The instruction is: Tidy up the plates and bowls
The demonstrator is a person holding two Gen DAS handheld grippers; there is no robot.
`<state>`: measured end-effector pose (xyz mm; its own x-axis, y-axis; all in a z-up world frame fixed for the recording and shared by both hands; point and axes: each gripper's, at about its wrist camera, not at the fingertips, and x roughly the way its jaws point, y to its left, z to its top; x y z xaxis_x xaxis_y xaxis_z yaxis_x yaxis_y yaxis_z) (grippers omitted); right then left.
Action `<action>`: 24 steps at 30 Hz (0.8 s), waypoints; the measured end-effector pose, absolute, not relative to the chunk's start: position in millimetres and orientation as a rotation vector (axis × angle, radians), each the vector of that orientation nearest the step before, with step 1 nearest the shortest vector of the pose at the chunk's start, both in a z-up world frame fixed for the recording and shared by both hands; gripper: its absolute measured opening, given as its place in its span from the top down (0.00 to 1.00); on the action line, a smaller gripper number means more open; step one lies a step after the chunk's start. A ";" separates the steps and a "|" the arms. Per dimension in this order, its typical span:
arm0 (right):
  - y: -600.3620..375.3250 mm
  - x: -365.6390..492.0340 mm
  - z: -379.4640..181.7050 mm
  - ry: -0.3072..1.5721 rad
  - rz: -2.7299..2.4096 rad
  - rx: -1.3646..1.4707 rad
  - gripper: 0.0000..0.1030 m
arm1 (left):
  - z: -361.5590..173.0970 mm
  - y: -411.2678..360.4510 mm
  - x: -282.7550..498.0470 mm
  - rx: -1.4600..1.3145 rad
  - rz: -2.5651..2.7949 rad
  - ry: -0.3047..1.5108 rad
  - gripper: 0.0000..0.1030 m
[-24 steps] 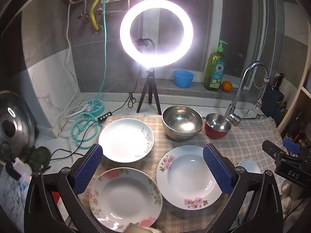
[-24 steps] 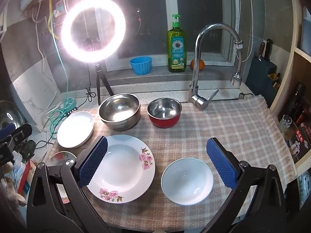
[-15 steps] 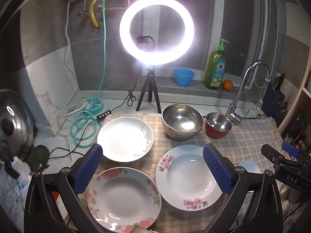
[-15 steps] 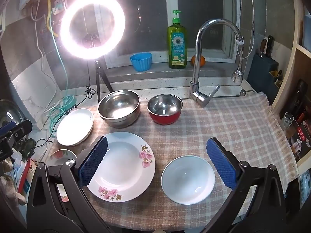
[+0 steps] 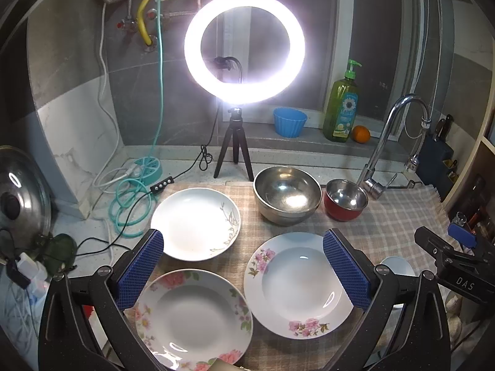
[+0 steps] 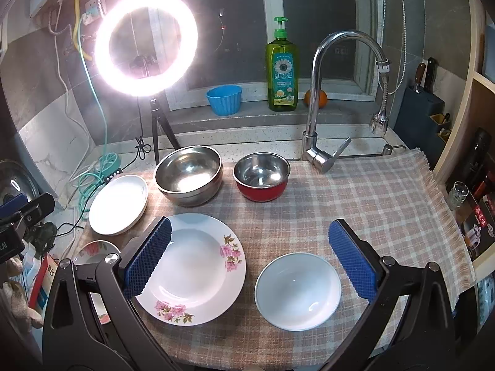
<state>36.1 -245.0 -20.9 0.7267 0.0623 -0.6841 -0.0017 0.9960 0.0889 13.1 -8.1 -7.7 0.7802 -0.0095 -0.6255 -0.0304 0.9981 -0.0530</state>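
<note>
While both hover above the plates, left gripper (image 5: 243,270) and right gripper (image 6: 249,258) jaws gape wide, empty.

- Lit ring light (image 5: 244,48) on a tripod, upper centre
- Green soap bottle (image 6: 281,71) beside a blue cup (image 6: 224,99), upper centre
- Tap (image 6: 321,99), upper right
- Checked cloth (image 6: 371,204), centre right

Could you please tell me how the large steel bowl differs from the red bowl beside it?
The large steel bowl is wider than the red bowl. Its outside is bare metal, while the red bowl's outside is red. It sits nearer the ring light; the red bowl nearer the faucet. Both are upright, empty and steel-lined.
</note>
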 end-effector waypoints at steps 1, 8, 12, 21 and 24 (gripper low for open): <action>-244.7 36.9 -20.2 0.755 0.035 0.081 0.00 | -7.8 -8.2 12.6 -0.061 0.011 0.673 0.01; -245.4 35.9 -19.3 0.749 0.032 0.075 0.00 | -10.2 -10.2 16.1 -0.067 0.003 0.680 0.01; -246.4 36.1 -19.8 0.747 0.033 0.075 0.00 | -12.1 -10.4 17.9 -0.073 -0.001 0.683 0.01; -250.2 36.3 -17.9 0.734 0.033 0.073 0.00 | -10.0 -12.1 20.9 -0.064 0.000 0.679 0.01; -250.6 37.9 -15.7 0.731 0.032 0.071 0.00 | -7.9 -13.0 21.4 -0.060 0.003 0.671 0.01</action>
